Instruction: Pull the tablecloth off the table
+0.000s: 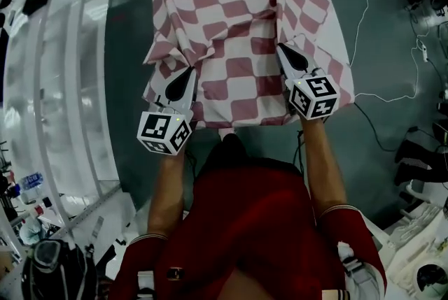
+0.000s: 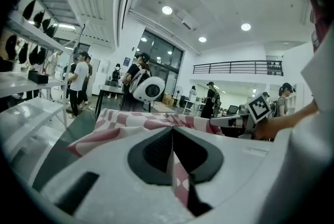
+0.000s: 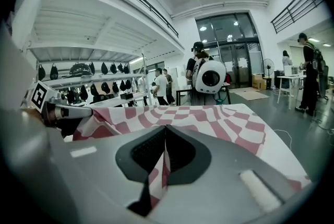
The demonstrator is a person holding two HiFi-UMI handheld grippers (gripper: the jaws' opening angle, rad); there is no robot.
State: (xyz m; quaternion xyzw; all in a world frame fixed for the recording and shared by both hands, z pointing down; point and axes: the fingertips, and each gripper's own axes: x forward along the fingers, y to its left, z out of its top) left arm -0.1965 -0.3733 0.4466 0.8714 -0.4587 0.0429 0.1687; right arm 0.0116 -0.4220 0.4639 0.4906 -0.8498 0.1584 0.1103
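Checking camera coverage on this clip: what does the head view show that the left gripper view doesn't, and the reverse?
Only the head view: the table's bare right side, the person's red top, and the left gripper seen from above. Only the left gripper view: its shut jaws pinching a fold of cloth, and bystanders in the hall behind. Both: the checkered tablecloth and the right gripper.

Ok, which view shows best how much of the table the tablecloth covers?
The head view: it looks down on the whole tablecloth, rumpled at its near left corner, with bare table along the right. Each gripper view shows only a low sliver of cloth and the fold clamped in its shut jaws.
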